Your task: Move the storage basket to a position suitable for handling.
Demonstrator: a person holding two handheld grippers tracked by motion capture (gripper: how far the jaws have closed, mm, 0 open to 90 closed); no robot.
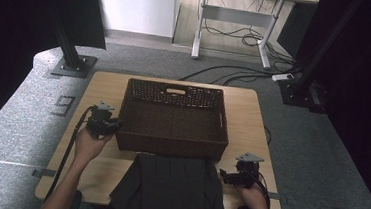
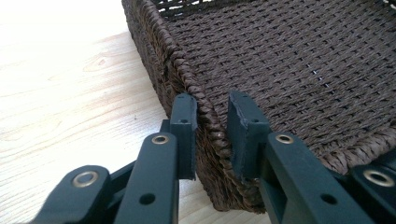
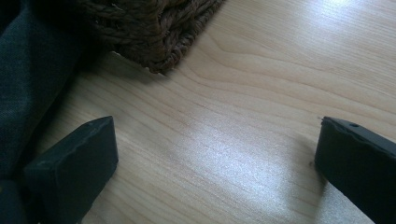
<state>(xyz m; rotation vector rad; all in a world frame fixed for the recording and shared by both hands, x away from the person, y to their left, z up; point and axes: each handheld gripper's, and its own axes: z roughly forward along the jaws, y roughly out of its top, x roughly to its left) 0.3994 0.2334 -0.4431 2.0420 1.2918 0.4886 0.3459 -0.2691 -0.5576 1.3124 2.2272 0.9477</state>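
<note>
A dark brown woven basket [image 1: 170, 146] stands empty in the middle of the wooden table [image 1: 102, 90]. My left gripper [image 1: 116, 125] is at the basket's front left corner. In the left gripper view its jaws straddle the basket's left rim [image 2: 159, 42], one outside the wall and one inside, and the gripper [image 2: 212, 100] is shut on that rim. A folded dark grey cloth [image 1: 169, 186] lies in front of the basket. My right gripper [image 1: 224, 176] rests low to the right of the cloth, jaws wide open [image 3: 217, 123] over bare wood, near the basket's corner [image 3: 154, 28] and the cloth's edge [image 3: 28, 70].
The cloth hangs over the table's front edge. Black posts on base plates [image 1: 71, 65] stand at the far left and far right on the grey carpet. Cables [image 1: 244, 39] and a desk frame lie beyond the table.
</note>
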